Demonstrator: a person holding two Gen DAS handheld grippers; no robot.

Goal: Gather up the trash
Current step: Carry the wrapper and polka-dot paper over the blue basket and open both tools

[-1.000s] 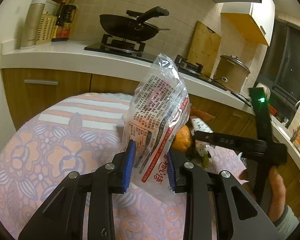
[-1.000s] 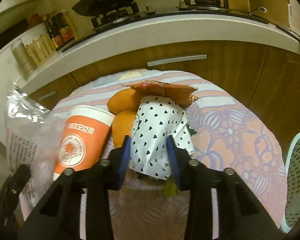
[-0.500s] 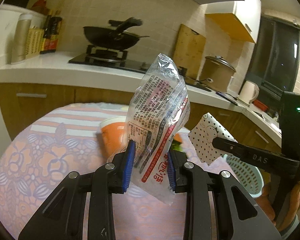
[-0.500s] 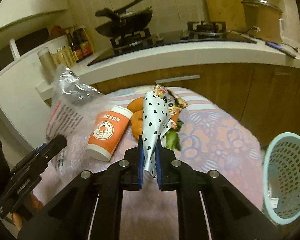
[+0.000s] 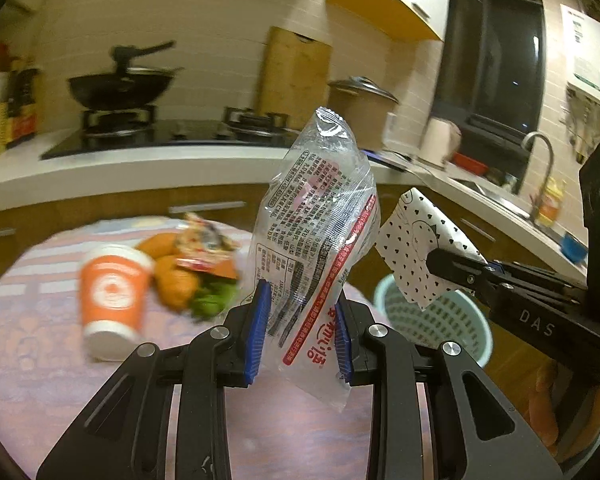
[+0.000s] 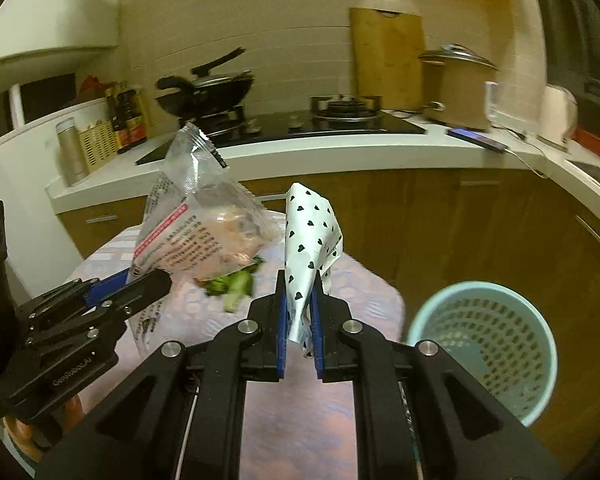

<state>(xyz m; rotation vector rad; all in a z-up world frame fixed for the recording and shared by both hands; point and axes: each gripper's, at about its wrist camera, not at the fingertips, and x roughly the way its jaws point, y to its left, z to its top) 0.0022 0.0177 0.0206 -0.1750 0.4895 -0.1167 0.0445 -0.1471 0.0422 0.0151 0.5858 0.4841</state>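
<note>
My left gripper (image 5: 300,332) is shut on a clear plastic bag (image 5: 316,232) with red and black print, held upright above the table. My right gripper (image 6: 299,322) is shut on a white wrapper with black hearts (image 6: 310,236), also lifted. Each shows in the other view: the bag (image 6: 196,236) at left, the wrapper (image 5: 420,248) at right. A pale blue mesh bin (image 6: 484,344) stands on the floor right of the table, and in the left wrist view it (image 5: 440,320) lies below the wrapper.
On the round flowered tablecloth (image 5: 60,380) lie an orange paper cup (image 5: 110,300), orange fruit (image 5: 176,280), a crumpled snack wrapper (image 5: 204,244) and green scraps (image 6: 232,286). A kitchen counter (image 6: 340,148) with stove, wok and pot runs behind.
Both grippers have swung right with their trash, toward the bin. The right gripper closed on the heart wrapper and lifted it off the pile.
</note>
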